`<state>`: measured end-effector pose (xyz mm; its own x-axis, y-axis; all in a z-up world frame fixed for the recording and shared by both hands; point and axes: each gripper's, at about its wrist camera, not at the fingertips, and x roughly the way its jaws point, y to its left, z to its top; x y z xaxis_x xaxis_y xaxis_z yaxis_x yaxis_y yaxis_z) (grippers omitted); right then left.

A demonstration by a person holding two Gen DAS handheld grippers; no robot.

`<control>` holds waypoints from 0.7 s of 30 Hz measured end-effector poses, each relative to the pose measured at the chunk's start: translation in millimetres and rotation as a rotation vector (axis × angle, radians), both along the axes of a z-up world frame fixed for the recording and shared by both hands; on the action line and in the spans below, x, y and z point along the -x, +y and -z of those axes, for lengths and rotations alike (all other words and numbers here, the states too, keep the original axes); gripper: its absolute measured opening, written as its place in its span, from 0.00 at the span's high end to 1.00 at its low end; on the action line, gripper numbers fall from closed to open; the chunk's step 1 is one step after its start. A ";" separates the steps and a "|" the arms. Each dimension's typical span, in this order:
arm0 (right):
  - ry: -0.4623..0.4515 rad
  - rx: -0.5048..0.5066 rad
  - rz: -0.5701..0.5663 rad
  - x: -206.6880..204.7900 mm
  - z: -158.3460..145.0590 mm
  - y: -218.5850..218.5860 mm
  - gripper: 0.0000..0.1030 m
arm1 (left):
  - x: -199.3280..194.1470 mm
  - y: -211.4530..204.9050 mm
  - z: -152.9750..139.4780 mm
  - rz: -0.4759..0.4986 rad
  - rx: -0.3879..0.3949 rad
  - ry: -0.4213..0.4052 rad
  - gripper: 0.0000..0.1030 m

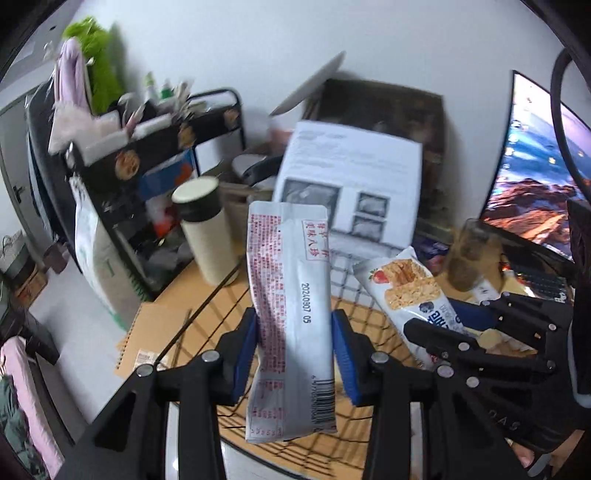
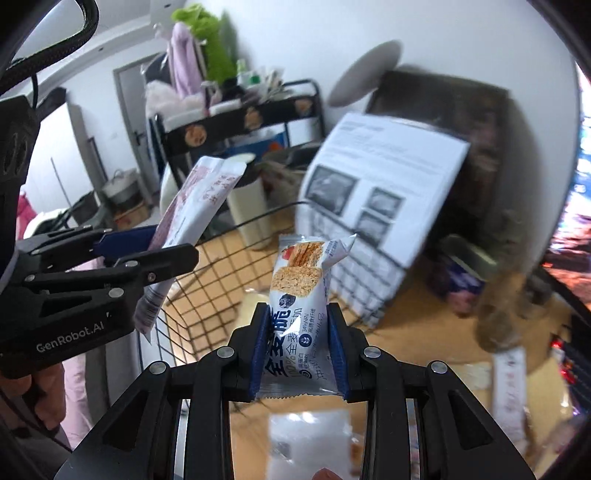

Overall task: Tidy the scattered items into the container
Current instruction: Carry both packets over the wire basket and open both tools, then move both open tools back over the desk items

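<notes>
a plain white wall (image 1: 369, 33) runs behind a wooden desk (image 1: 192, 295). on the left stands a black shelf cart (image 1: 155, 147) piled with stuff – something fuzzy and green (image 1: 98, 55) sits on top. a bright curved screen (image 1: 535, 177) glows on the right. a grey door (image 2: 129, 122) shows far back – the floor (image 1: 55, 295) is pale.

My left gripper (image 1: 293, 350) is holding a long packet (image 1: 291, 317) over the wire basket (image 1: 354, 280), left of my right gripper's (image 2: 297, 350) cereal bar (image 2: 299, 317).
</notes>
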<state>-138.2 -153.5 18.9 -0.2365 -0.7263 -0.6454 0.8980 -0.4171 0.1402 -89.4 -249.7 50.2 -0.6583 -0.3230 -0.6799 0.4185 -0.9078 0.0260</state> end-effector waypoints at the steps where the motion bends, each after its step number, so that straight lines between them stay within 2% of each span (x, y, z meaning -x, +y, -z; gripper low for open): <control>1: -0.007 -0.003 -0.004 -1.3 2.8 -5.7 0.69 | -2.5 -5.5 3.6 -0.006 -0.003 -0.003 0.57; 6: -0.004 -0.021 -0.016 -7.7 13.1 -29.6 0.68 | -8.8 -23.9 12.3 -0.018 -0.014 -0.002 0.53; 7: 0.000 -0.020 -0.018 -9.0 13.6 -31.2 0.66 | -8.6 -24.1 11.3 -0.020 -0.011 0.002 0.49; 8: 0.005 -0.016 -0.018 -7.6 12.7 -31.6 0.65 | -10.3 -24.0 10.0 -0.026 0.001 0.012 0.36; 9: 0.006 -0.012 -0.018 -8.2 12.1 -33.2 0.59 | -11.4 -24.5 7.8 -0.033 0.015 0.024 0.31; 10: 0.005 -0.006 -0.010 -8.8 11.2 -33.0 0.47 | -13.4 -25.9 6.2 -0.046 0.024 0.035 0.30; 11: 0.003 -0.001 0.000 -8.7 10.0 -32.8 0.42 | -14.8 -26.9 5.0 -0.053 0.024 0.040 0.28; 16: 0.010 -0.001 0.026 -7.6 4.6 -33.0 0.34 | -16.9 -31.6 1.0 -0.050 0.014 0.054 0.27; 21: -0.033 0.053 0.029 -7.3 -2.6 -18.8 0.34 | -16.3 -23.6 0.5 -0.029 0.044 0.041 0.26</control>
<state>-130.9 -172.2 21.6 -0.2369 -0.7531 -0.6138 0.8804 -0.4336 0.1923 -73.1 -273.3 49.7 -0.6754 -0.3709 -0.6373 0.4461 -0.8937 0.0474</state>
